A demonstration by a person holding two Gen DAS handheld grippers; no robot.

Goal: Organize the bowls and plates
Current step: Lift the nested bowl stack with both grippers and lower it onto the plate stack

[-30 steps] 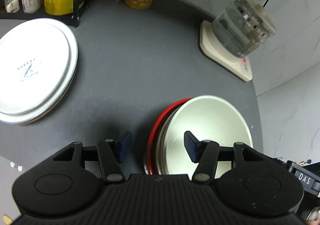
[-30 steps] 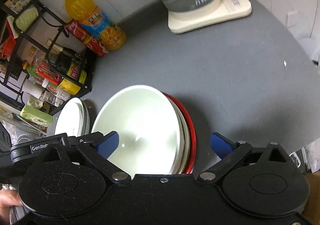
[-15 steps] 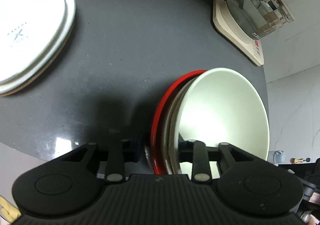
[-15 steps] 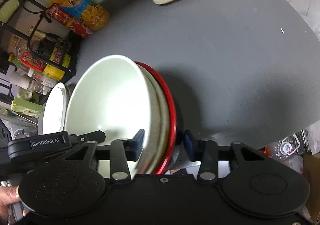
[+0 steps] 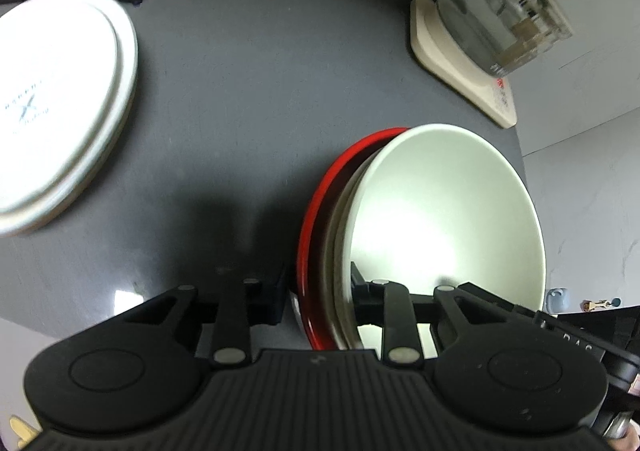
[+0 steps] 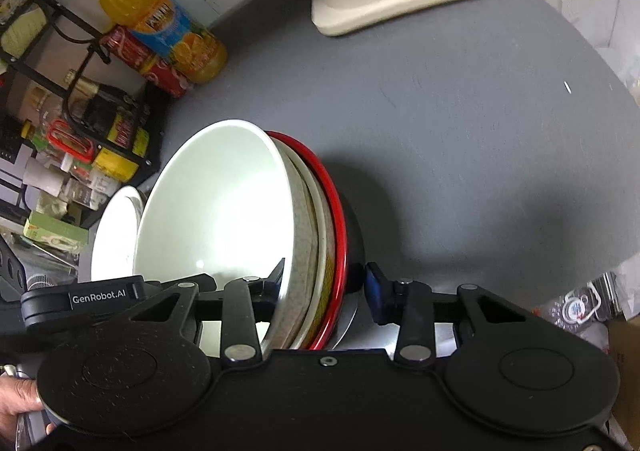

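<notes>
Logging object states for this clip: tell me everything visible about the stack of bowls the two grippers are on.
The bowl stack is nested: a glossy pale white bowl inside, a speckled beige one next, and a red-rimmed bowl with a dark outside underneath. It looks ceramic, empty and clean, and sits tilted above the grey counter. The left gripper and the right gripper each clamp the rims, one finger inside, one outside. White plates lie apart, to its side.
</notes>
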